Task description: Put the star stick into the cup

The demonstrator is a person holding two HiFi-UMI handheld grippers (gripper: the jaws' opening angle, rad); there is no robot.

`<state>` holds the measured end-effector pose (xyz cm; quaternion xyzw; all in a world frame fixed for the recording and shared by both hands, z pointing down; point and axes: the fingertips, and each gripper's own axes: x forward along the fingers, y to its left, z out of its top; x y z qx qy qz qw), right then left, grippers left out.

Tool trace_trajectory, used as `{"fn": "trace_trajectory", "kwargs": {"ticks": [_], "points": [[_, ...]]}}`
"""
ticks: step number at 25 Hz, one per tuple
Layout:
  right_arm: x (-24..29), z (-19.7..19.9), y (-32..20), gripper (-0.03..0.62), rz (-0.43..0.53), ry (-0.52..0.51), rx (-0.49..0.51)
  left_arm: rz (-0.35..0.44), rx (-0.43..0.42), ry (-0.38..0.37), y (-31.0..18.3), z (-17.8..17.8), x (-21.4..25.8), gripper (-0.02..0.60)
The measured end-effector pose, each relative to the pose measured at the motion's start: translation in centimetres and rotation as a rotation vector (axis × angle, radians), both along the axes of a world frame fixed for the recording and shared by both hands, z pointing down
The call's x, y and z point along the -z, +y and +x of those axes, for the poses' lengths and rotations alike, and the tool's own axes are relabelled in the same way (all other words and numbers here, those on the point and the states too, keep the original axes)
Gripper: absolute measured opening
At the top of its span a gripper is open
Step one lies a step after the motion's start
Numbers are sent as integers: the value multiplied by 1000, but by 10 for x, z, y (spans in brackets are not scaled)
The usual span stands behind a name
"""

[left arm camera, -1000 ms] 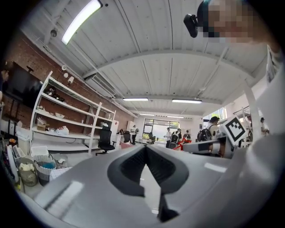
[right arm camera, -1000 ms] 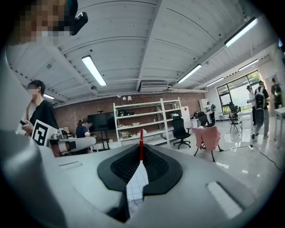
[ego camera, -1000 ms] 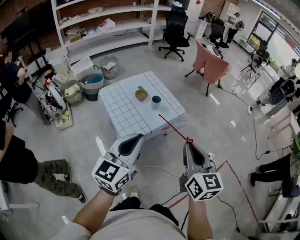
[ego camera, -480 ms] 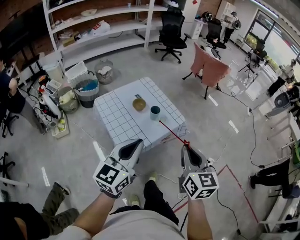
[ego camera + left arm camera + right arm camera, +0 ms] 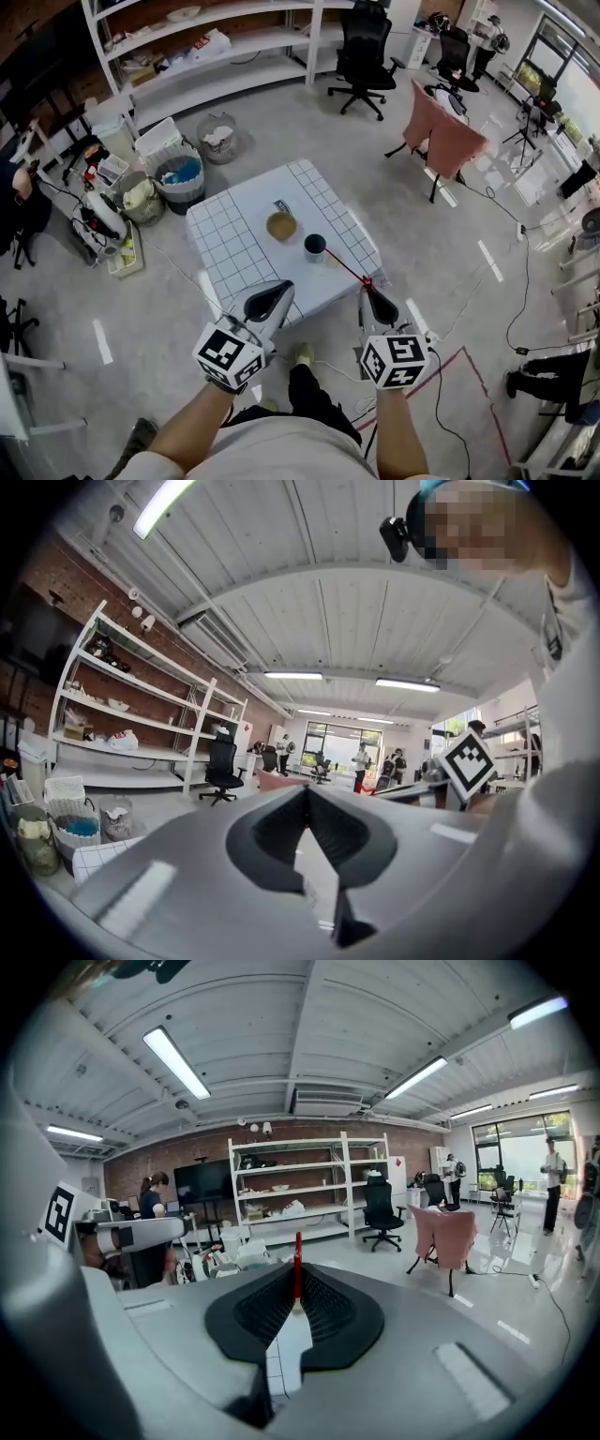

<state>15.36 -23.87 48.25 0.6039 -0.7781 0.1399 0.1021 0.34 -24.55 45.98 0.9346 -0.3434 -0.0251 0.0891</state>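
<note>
floor: grey polished concrete (image 5: pixel 450 309), red tape line (image 5: pixel 479 384) at lower right, black cable (image 5: pixel 514 309) trailing across
table: low, white grid-pattern top (image 5: pixel 234 244), mid-floor
shelving: white open rack (image 5: pixel 234 56) against brick wall (image 5: pixel 211 1152)
chairs: black office chair (image 5: pixel 364 56) near rack, pink-covered chair (image 5: pixel 448 141) to its right
bins: round bin (image 5: pixel 180 176) and white crate (image 5: pixel 159 139) between rack and table, clutter beside
ceiling: white ribbed vault (image 5: pixel 281 1044), tube lights (image 5: pixel 183 1061) on
windows: tall glazing (image 5: pixel 525 1152) at far end, daylight coming in
</note>
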Motion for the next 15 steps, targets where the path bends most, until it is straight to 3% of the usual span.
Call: {"fn": "trace_trajectory", "kwargs": {"ticks": [10, 15], "points": [[-67, 14, -117, 29, -193, 66, 129, -60, 70, -42, -106, 25, -25, 5], [-112, 11, -145, 29, -284, 127, 180, -111, 84, -57, -134, 32, -49, 6]]}}
